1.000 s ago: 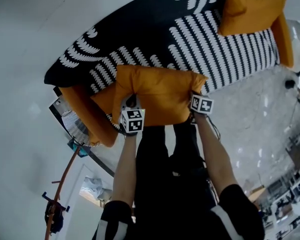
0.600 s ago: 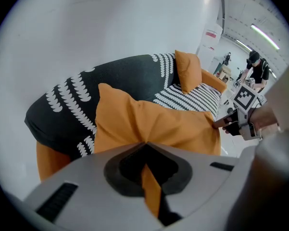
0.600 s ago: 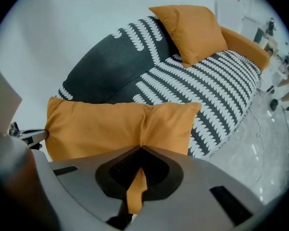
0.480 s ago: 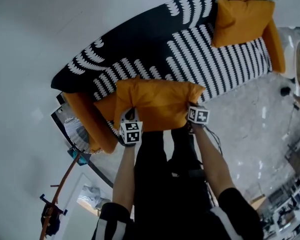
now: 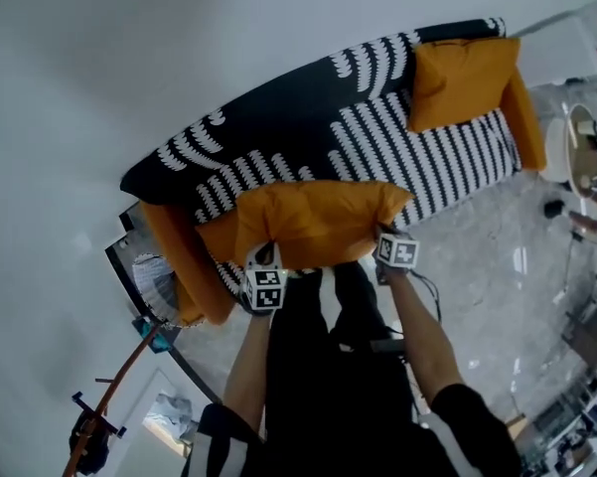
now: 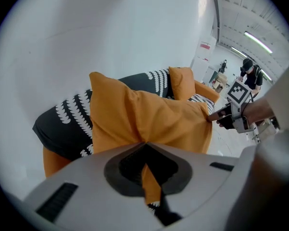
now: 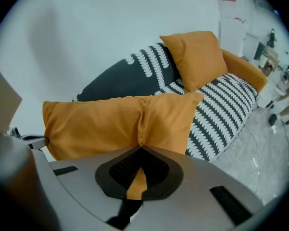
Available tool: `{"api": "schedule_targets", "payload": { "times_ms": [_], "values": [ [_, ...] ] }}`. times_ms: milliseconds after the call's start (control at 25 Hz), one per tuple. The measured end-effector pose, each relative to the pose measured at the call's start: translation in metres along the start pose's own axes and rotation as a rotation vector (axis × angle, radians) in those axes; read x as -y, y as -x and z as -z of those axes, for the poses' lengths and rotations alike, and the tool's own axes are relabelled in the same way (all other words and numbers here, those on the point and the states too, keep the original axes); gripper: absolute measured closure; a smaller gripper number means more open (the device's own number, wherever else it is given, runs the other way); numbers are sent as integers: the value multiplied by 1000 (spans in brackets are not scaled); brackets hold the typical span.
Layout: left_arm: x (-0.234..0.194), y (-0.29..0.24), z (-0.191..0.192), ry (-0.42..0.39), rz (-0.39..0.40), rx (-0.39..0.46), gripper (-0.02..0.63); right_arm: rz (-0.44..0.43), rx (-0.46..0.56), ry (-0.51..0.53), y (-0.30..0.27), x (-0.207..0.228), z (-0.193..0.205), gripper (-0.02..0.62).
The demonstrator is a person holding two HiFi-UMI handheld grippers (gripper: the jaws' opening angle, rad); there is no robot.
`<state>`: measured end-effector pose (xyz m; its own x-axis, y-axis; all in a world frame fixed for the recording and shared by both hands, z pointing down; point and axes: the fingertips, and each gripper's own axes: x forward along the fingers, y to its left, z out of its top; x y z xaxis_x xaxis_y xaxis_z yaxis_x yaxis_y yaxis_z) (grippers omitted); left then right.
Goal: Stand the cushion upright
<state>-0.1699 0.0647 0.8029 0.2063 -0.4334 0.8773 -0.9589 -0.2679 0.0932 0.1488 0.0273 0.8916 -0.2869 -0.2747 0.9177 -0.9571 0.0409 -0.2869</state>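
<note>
Cushion (image 5: 308,222) pinched in left tool (image 5: 262,266), right tool (image 5: 390,241); sofa (image 5: 278,117) beneath.

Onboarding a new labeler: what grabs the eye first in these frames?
A soft orange fabric cushion dominates the centre, pinched along its near edge by the left gripper and the right gripper. Behind it runs a black sofa with white scalloped stripes and orange arms, with a second orange cushion propped at its right end.
</note>
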Motion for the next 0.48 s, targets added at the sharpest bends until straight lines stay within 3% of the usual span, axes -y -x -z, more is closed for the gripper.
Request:
{"api": "schedule_targets", "payload": {
  "times_ms": [480],
  "values": [
    [2, 49, -49, 44, 38, 130, 606, 35, 116, 67, 68, -17, -71, 600]
  ]
}}
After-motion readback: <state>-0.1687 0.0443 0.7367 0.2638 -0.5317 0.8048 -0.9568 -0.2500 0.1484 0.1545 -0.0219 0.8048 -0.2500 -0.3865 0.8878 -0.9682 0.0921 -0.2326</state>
